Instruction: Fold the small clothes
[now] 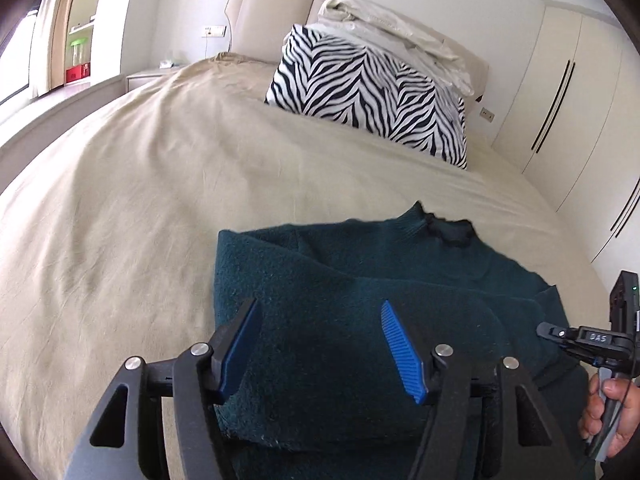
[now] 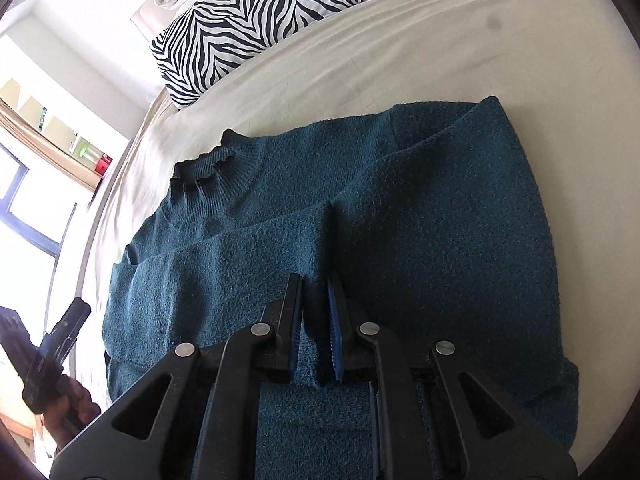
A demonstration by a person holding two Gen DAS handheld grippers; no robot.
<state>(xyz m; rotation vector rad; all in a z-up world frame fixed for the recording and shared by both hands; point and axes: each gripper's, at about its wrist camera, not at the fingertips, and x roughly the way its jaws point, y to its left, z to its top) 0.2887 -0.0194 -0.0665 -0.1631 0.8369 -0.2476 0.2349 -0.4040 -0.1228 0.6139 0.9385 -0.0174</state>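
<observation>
Two tools (blue-padded) (image 1: 318, 346) (image 2: 316, 330); one teal sweater (image 2: 400, 220)

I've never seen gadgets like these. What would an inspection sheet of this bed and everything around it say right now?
Surface: bed under a beige sheet, lightly creased.
Job's things: dark green sweater lying flat, collar toward the headboard, both sleeves folded across the body.
Clutter: zebra-print pillow with a white bundle of bedding on top, at the head of the bed.
Grippers: left gripper open above the sweater, nothing between its blue pads; right gripper nearly shut, pinching a fold of the sweater.
Cables: a thin dark cord by the hand holding the right gripper.
Surroundings: padded headboard, wardrobe doors, window and shelves.
</observation>
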